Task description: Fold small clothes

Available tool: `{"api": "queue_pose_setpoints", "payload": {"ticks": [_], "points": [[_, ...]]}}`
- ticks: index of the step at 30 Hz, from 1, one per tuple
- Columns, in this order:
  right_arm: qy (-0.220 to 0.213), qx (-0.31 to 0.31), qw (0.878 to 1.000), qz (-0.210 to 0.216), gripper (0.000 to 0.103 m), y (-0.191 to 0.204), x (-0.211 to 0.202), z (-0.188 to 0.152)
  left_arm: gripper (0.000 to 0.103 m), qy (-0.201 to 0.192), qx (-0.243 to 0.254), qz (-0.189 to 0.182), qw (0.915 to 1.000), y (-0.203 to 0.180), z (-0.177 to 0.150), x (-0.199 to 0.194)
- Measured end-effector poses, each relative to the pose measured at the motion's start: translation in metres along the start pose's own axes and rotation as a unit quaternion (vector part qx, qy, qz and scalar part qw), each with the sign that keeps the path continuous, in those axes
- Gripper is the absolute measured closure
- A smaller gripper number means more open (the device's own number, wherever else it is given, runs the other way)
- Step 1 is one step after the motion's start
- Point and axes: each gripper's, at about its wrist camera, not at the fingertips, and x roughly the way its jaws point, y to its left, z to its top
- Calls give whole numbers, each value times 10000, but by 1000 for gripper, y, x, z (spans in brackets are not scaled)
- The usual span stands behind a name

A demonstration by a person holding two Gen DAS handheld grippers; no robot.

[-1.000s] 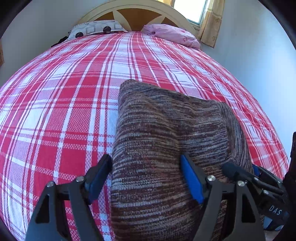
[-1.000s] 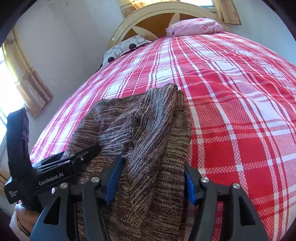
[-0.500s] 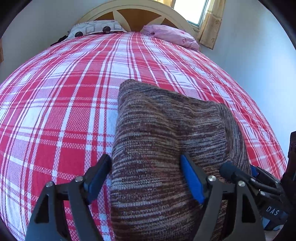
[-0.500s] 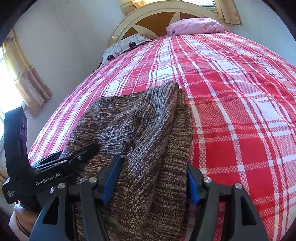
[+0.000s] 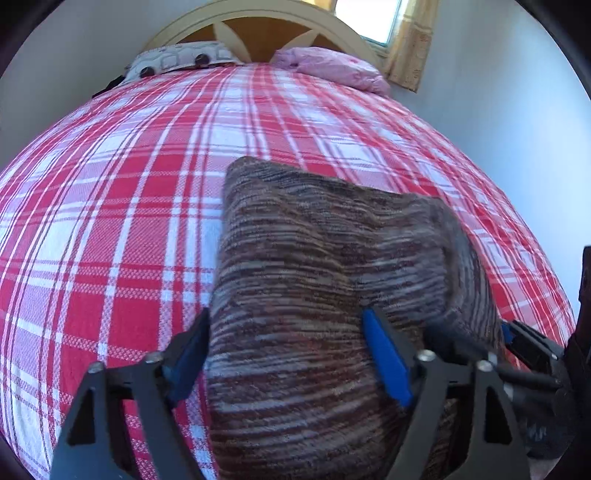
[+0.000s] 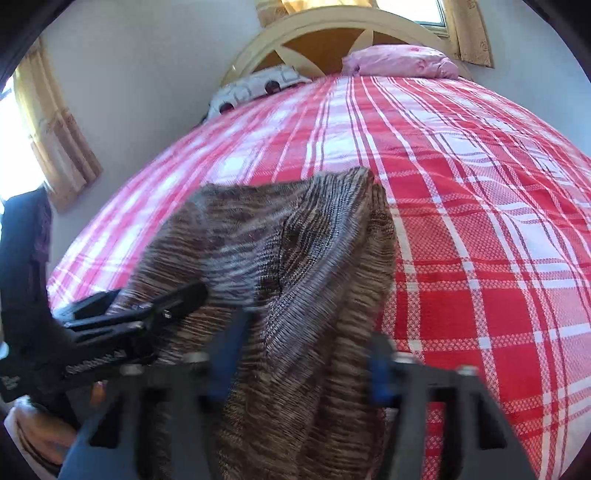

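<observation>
On the near end of a bed spread with a red and white plaid cover (image 5: 140, 206), a brown striped knit garment (image 5: 314, 295) lies folded into a thick bundle, its far corner pointing up the bed toward the headboard (image 5: 266, 33). The left gripper (image 5: 286, 354) straddles the garment's near left part, blue pads (image 5: 386, 358) standing wide apart with knit filling the gap between them; the left pad sits just at the garment's edge and the frames do not make clear that either pad presses in. The right gripper (image 6: 301, 363) reaches over the garment's right side, where a raised ridge of fabric runs between its fingers (image 6: 378, 369); its jaws have just been closing on this fold, though the blur hides whether the pads bite yet. A patterned pillow (image 5: 177, 62) and a pink pillow (image 5: 332, 68) rest against the headboard, and yellow curtains (image 6: 55, 122) hang at the windows.
</observation>
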Motion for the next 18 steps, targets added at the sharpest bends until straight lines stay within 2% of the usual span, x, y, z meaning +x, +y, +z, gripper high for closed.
{"api": "queue_pose_setpoints", "payload": {"ticks": [3, 8, 11, 14, 18], "points": [[-40, -66, 10000, -29, 63, 4, -1, 0, 32, -24, 97, 48, 9999, -4, 0, -1], [-267, -621, 9966, -462, 70, 27, -7, -4, 47, -99, 138, 283, 9995, -6, -2, -5], [-318, -748, 9950, -586, 71, 32, -7, -4, 51, -140, 220, 480, 9985, -12, -3, -6], [-267, -601, 9967, -467, 71, 25, -6, -1, 52, -190, 377, 690, 9967, -19, -4, -7], [-228, -432, 9983, -324, 71, 19, -6, -2, 51, -160, 272, 691, 9971, -17, -3, -7]]}}
